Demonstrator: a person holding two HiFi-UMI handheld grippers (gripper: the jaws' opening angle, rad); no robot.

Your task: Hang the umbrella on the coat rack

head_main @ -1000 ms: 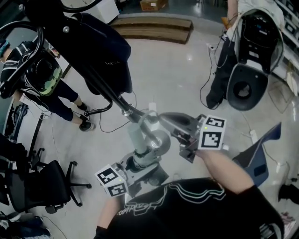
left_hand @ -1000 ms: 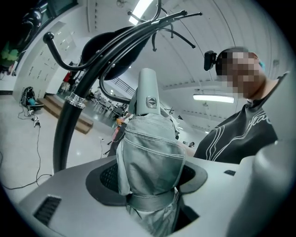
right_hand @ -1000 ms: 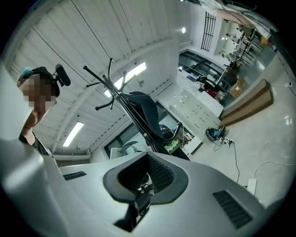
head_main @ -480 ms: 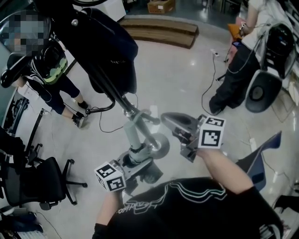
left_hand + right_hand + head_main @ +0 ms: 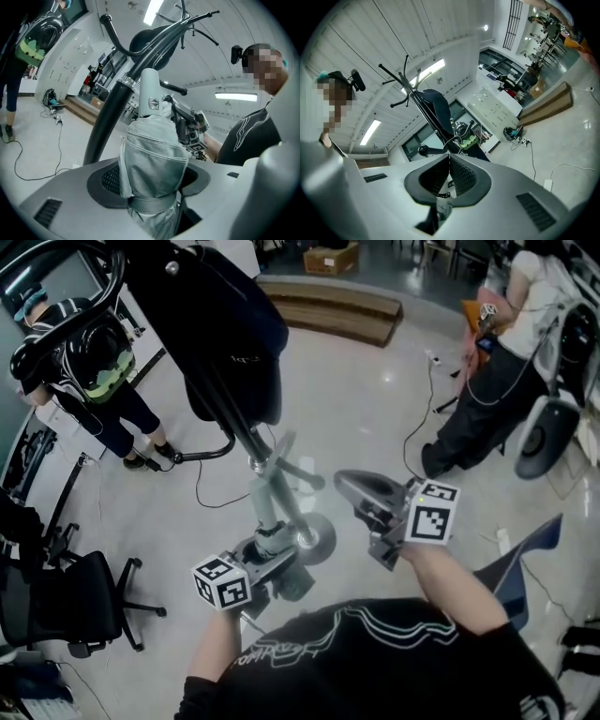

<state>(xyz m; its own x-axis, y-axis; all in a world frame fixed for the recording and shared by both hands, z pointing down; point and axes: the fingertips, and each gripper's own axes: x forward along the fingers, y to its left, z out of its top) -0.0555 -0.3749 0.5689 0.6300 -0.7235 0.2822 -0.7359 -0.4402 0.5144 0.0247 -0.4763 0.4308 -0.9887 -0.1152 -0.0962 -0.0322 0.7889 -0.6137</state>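
**Umbrella in hand, not yet on the rack**

The black coat rack (image 5: 246, 439) carries a dark jacket (image 5: 230, 324) but no umbrella. The folded grey umbrella (image 5: 152, 159) stands upright just beside the coat rack's pole, clamped in the wide-set left tongs (image 5: 150, 180). The right tongs (image 5: 449, 176) are pressed together, nothing clearly between them, to the right of the coat rack. Left to do, I judge: raise the umbrella to a hook (image 5: 396, 77). Around the coat rack lies a pale glossy floor (image 5: 375, 409), with a wooden platform (image 5: 328, 306) beyond, an office chair (image 5: 66, 601) to its left, and cables (image 5: 211, 493).
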